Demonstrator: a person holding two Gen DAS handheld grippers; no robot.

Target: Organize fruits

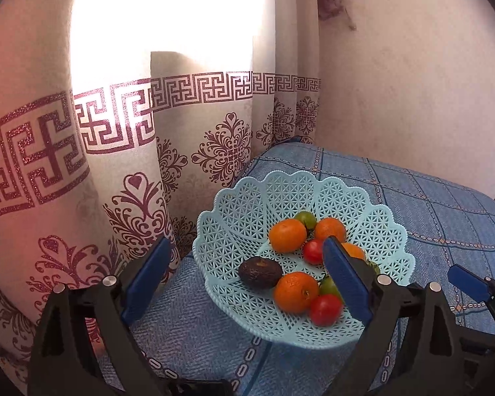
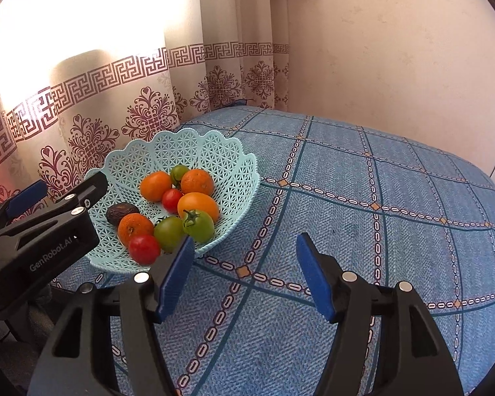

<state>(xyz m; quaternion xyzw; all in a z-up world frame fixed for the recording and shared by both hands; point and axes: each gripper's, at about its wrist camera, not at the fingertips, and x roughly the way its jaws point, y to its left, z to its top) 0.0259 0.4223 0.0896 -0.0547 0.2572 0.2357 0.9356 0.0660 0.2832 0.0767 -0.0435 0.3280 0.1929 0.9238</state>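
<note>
A light blue lattice basket (image 1: 247,211) (image 2: 141,155) sits on the blue patterned cloth near the curtain. Inside lie several oranges (image 1: 287,235) (image 2: 155,185), red tomatoes (image 1: 325,309) (image 2: 144,249), green tomatoes (image 1: 306,218) (image 2: 198,226) and a dark avocado (image 1: 260,272) (image 2: 121,213). My left gripper (image 1: 247,257) is open above the basket's near side, nothing between its blue pads (image 1: 344,280). My right gripper (image 2: 245,254) is open over bare cloth just right of the basket, empty. The left gripper's body (image 2: 42,231) shows at the left of the right wrist view.
A patterned curtain (image 1: 115,165) (image 2: 115,99) hangs right behind the basket, with a bright window above. A pale wall (image 2: 396,49) closes the far side. Blue checked cloth (image 2: 379,214) stretches to the right. The right gripper's tip (image 1: 468,280) is at the left wrist view's right edge.
</note>
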